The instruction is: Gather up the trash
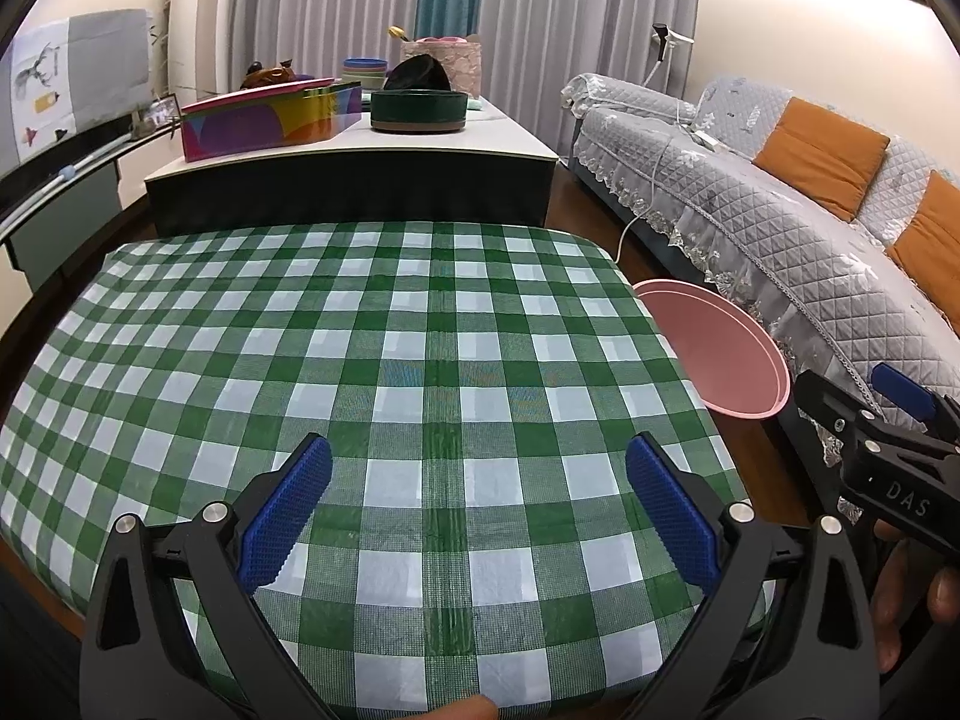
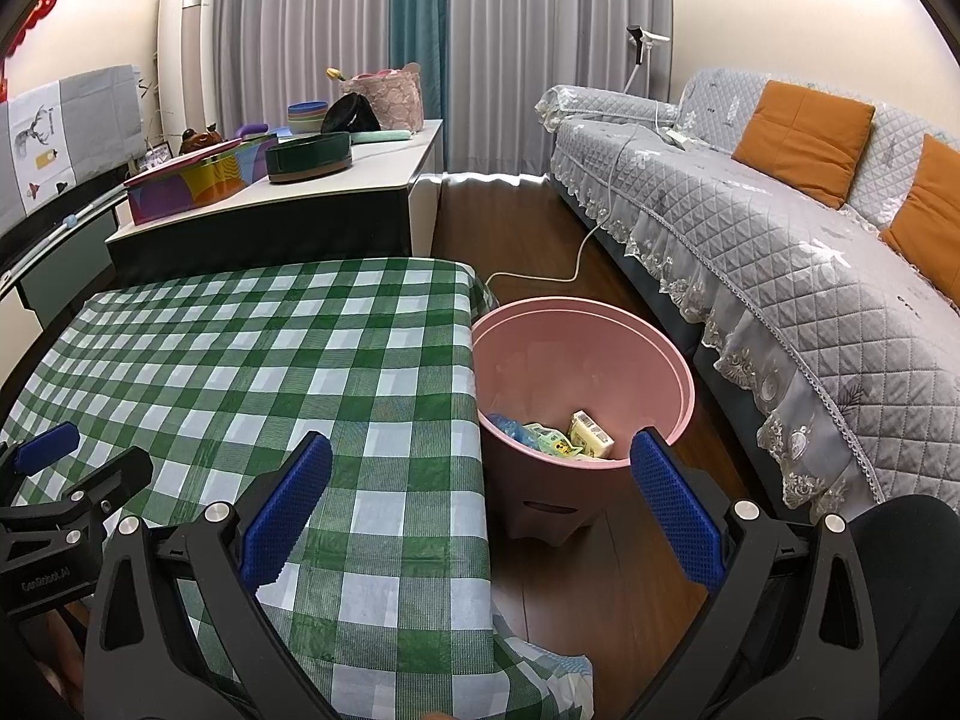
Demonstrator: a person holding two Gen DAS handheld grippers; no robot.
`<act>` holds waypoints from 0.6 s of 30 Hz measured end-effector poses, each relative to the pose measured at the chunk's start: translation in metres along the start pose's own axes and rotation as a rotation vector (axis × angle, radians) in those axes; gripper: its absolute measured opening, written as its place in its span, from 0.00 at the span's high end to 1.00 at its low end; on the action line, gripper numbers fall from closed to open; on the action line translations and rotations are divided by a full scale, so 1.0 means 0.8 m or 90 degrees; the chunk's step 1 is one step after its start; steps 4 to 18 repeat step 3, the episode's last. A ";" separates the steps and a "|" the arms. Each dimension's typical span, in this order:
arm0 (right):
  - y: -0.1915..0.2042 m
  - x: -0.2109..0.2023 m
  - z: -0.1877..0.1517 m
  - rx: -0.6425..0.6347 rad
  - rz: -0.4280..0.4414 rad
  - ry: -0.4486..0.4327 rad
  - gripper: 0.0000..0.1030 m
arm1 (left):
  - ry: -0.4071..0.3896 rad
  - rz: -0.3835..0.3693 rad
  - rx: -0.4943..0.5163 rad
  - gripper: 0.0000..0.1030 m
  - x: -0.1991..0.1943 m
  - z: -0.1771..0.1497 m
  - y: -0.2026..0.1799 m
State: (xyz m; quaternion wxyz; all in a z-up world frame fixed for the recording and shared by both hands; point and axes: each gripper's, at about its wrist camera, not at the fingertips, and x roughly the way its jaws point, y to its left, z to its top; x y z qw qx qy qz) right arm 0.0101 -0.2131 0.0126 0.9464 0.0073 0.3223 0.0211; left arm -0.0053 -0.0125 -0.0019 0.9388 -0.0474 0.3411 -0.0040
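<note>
The right gripper (image 2: 480,510) gapes wide; the pink bin (image 2: 600,354) at twelve o'clock holds wrappers (image 2: 591,435), beside the checkered counter (image 2: 270,348).

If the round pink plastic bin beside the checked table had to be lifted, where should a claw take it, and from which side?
Grip the rim of the round pink plastic bin, coming from above, one finger inside the wall and one outside. The bin stands upright with its mouth open, and its thin wall fits between the fingers, while the body looks too wide to span. The right claw, open, is nearer.

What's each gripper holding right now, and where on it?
Nothing. Left gripper and right gripper are both open, with nothing between the fingers. Trash already lies in the bin.
</note>
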 end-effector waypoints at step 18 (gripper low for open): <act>0.000 0.000 0.000 0.000 0.000 0.000 0.05 | 0.000 -0.001 0.001 0.08 0.000 0.000 0.001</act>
